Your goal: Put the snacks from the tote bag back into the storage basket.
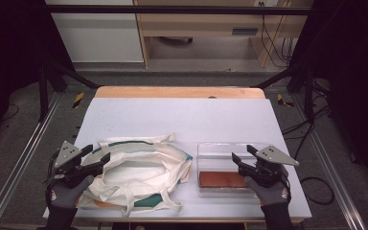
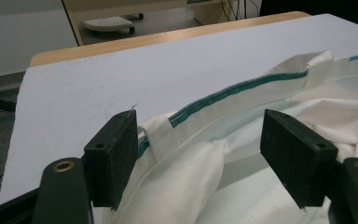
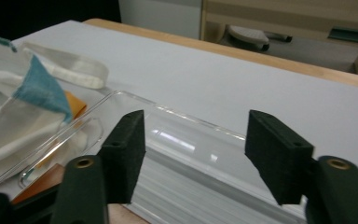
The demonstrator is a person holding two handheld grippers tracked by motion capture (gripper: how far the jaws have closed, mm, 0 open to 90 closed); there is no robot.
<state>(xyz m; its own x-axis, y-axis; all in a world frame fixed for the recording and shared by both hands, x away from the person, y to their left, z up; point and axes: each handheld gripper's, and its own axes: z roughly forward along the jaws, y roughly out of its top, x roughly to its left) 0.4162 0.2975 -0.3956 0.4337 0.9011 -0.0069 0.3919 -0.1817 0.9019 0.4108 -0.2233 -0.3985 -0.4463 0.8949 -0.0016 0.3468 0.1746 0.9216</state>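
Two grippers open | left gripper (image 1: 97, 155) straddles bag (image 1: 139, 175) rim, unpinched | right gripper (image 1: 243, 153) released over clear box (image 1: 220, 152) right of bag | I'd pinch the hem squarely, probably lifting the mouth wide first.

**Counter layout, both tools at near edge**

On the counter (image 1: 182, 115) I see a cloth bag (image 1: 139, 175) lying at near left and a clear tray (image 1: 220, 153) just to its right, the two apart by a narrow gap. A flat slab (image 1: 223, 179) lies in the tray's near half. My left tool (image 1: 93, 160) sits at the bag's left rim, jaws either side of the hem. My right tool (image 1: 244, 155) sits over the tray's right end.
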